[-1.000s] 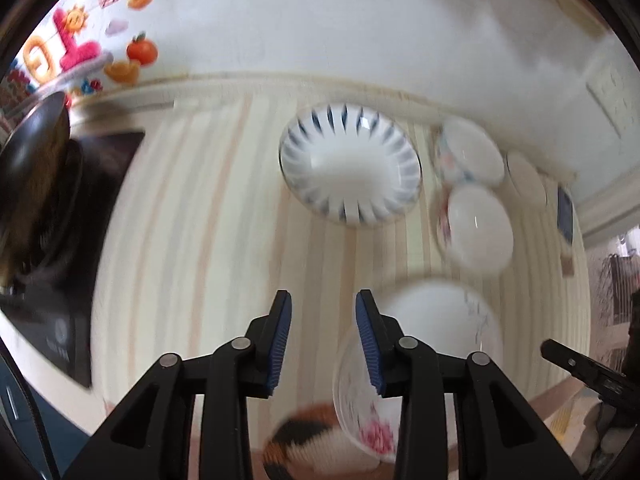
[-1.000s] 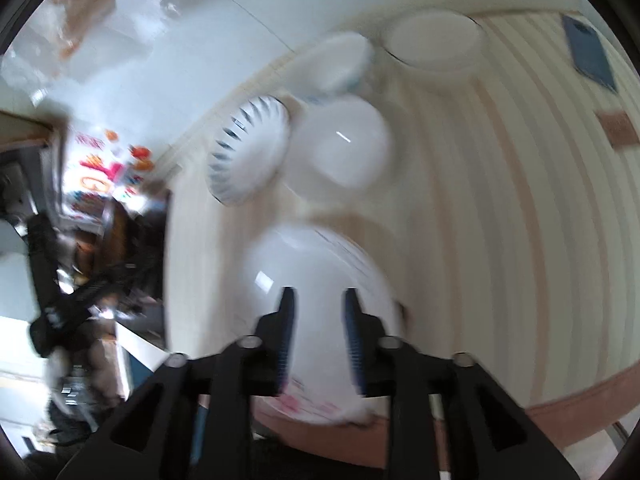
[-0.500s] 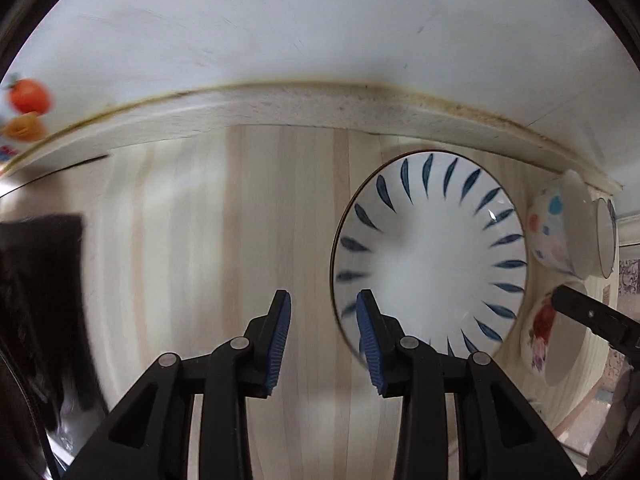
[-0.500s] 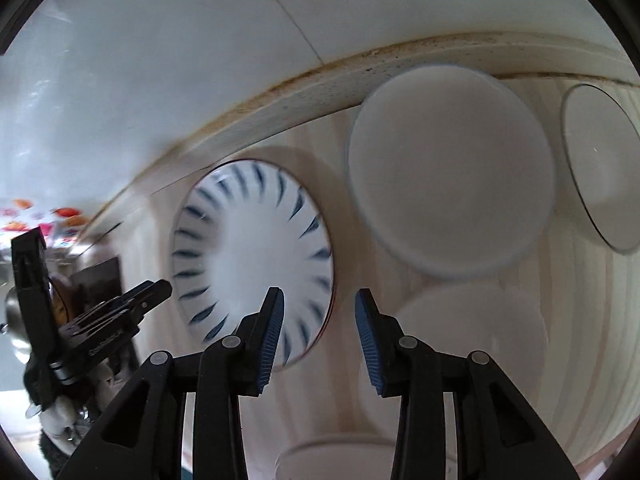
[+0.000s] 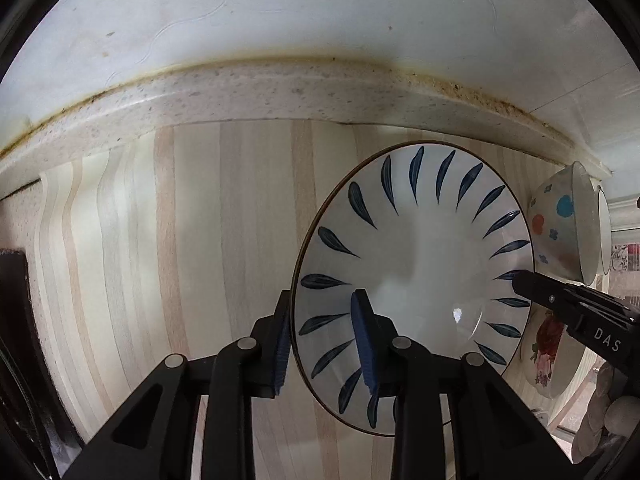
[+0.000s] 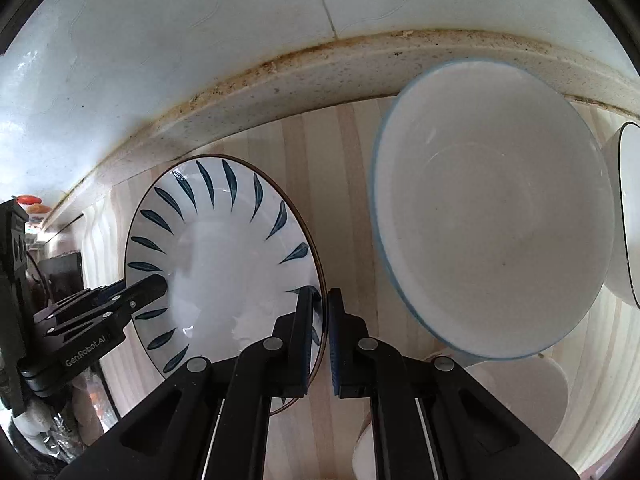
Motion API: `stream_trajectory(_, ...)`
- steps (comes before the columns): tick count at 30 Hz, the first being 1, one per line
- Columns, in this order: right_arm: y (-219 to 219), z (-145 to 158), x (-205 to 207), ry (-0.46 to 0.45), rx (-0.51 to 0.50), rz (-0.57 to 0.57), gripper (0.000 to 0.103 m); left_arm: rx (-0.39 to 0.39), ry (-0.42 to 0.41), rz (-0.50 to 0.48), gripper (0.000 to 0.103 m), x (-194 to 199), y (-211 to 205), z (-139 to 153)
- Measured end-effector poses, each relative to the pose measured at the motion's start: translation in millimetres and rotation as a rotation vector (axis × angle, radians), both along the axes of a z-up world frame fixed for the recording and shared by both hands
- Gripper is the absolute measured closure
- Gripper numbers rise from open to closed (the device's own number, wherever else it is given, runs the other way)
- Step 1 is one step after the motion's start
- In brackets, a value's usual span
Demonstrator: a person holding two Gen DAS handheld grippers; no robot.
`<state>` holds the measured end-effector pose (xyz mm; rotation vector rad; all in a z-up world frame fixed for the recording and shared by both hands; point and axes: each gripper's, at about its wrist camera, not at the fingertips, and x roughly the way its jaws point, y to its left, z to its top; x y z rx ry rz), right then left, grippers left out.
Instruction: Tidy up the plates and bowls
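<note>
Straddling the rim of the leaf-pattern plate (image 5: 416,280) on two opposite sides, both tools are in position for a two-sided pick. Item one, left gripper (image 5: 324,344): fingers apart, one outside the plate's left edge and one over its inner face, rim between them; whether the pads yet press the rim cannot be told. Item two, right gripper (image 6: 318,320): fingers set narrowly either side of the plate's right edge, nearly together on the rim, though firm contact is not certain from this view. Item three, the plate itself: lying on the striped counter (image 5: 180,240), near the speckled back ledge (image 5: 240,96), not visibly raised. Item four, right of the plate: a large white bowl with a pale blue rim (image 6: 492,208), empty, standing just beside the plate; beyond it a dark-rimmed white dish (image 6: 628,216) at the frame edge, and a plain white bowl (image 6: 516,392) low in the right wrist view. Item five, seen from the left wrist: a spotted bowl (image 5: 560,224) and a rose-printed bowl (image 5: 548,348), both past the plate's far edge. Status, as a judgement: sorting looks early, since the crockery stands singly and none appears stacked; the plate's lift and placement, then the bowls, remain.
</note>
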<state>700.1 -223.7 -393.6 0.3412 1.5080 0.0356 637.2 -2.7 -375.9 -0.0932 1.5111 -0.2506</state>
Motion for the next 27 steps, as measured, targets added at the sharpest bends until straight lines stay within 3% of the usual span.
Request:
stream_trajectory(6,-3,15,-7,-0.014,0.009,0.027,0.095,0.017,-0.046,-0.006,0.077,-25,5,22)
stream_trajectory(13,-5,55,-35,-0.062,0.050,0.085,0.095,0.018,-0.127,0.036,0.077,-66,10,74)
stream_trajectory(19,-21,94,-81,-0.099,0.087,0.163,0.095,0.033,-0.187,0.074,0.077,-124,5,119)
stream_trajectory(20,-22,98,-90,-0.101,0.088,0.178,0.095,0.029,-0.191,0.085,0.077,-119,4,126)
stream_trajectory(27,-41,107,-155,-0.082,0.107,0.281,0.095,0.041,-0.230,0.151,0.077,-171,-25,143)
